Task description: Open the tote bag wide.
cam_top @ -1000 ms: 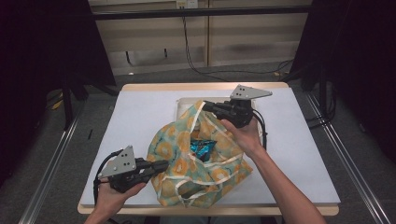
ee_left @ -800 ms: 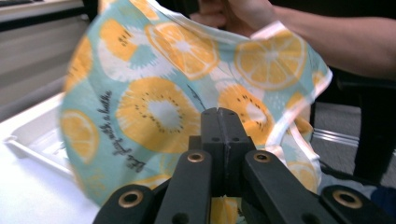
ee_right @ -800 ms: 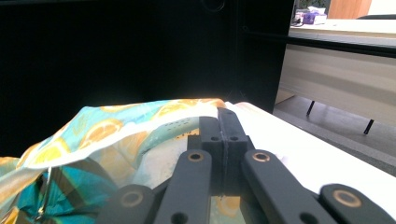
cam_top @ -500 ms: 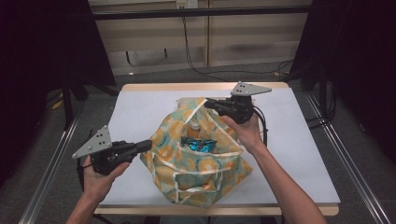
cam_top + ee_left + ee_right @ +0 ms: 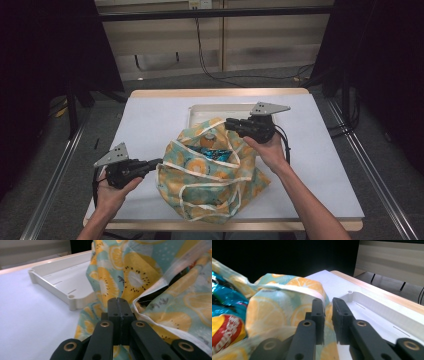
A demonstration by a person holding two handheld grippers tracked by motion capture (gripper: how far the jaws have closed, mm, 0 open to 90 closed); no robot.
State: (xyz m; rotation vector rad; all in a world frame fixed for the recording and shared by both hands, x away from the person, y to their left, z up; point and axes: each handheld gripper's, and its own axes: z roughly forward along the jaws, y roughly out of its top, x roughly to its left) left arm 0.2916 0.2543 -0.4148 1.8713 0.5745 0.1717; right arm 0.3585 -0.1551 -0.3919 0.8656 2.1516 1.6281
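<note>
A cloth bag (image 5: 215, 175) printed with orange and kiwi slices lies in the middle of the white table, its mouth open upward. Shiny snack packets (image 5: 212, 152) show inside it, blue and red ones (image 5: 224, 327) in the right gripper view. My left gripper (image 5: 159, 162) rests against the bag's left edge with its jaws pressed together (image 5: 120, 301); I see no fabric between them. My right gripper (image 5: 227, 122) is at the bag's far rim. Its jaws (image 5: 328, 302) have just been opening and stand slightly apart, with the bag's fabric (image 5: 277, 302) in the gap.
A shallow white tray (image 5: 220, 110) lies behind the bag, partly covered by it, its corner close to both grippers (image 5: 55, 272) (image 5: 382, 307). Bare white tabletop (image 5: 150, 120) spreads to the left and right. Cables run across the floor beyond the table.
The left gripper drew away to the left, then sank toward the table at the bag's edge. The right gripper came down with the far rim, its jaws parted, and the bag slumped flatter.
</note>
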